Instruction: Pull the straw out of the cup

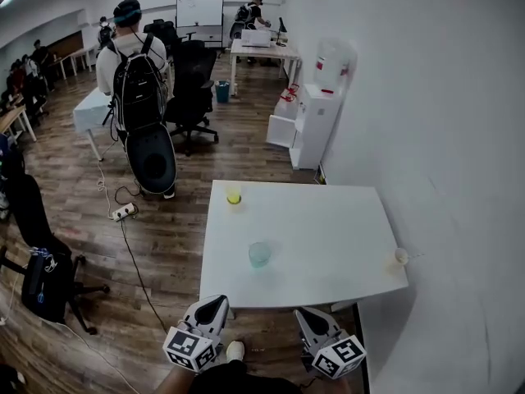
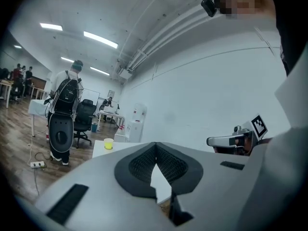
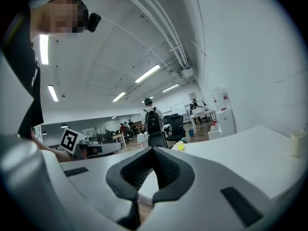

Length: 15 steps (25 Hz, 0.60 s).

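Apparently empty, left claw point(image 2: 155, 146) and right claw point(image 3: 153, 149) sit closed before the table point(image 1: 328, 220).

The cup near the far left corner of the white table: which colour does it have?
The cup is yellow, clearest in the head view.

The left gripper point(image 1: 216, 304) and right gripper point(image 1: 307, 313) are pale grey shells with black ribbed pads point(image 2: 142, 165) and black-and-white marker cubes point(image 1: 190, 349); clothing point(image 1: 234, 377) at lower centre looks dark.
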Each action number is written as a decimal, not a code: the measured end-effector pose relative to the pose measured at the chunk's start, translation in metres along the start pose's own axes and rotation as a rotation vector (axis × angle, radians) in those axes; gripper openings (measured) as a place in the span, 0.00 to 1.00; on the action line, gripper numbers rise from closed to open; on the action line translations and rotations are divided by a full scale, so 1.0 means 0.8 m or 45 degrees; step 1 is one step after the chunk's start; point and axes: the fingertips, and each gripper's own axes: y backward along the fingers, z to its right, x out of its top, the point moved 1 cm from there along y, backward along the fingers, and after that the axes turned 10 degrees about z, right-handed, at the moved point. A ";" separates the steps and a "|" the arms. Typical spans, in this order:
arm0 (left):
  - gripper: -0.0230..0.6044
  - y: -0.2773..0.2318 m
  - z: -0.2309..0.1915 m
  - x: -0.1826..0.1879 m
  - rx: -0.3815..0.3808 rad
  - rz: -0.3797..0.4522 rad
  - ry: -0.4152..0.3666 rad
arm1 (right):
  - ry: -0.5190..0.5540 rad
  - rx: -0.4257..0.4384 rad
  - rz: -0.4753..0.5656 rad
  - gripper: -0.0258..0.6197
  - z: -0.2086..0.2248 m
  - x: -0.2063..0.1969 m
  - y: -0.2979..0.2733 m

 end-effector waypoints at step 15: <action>0.06 -0.078 -0.090 -0.002 -0.115 -0.086 -0.014 | -0.038 -0.057 0.006 0.07 0.033 -0.006 -0.114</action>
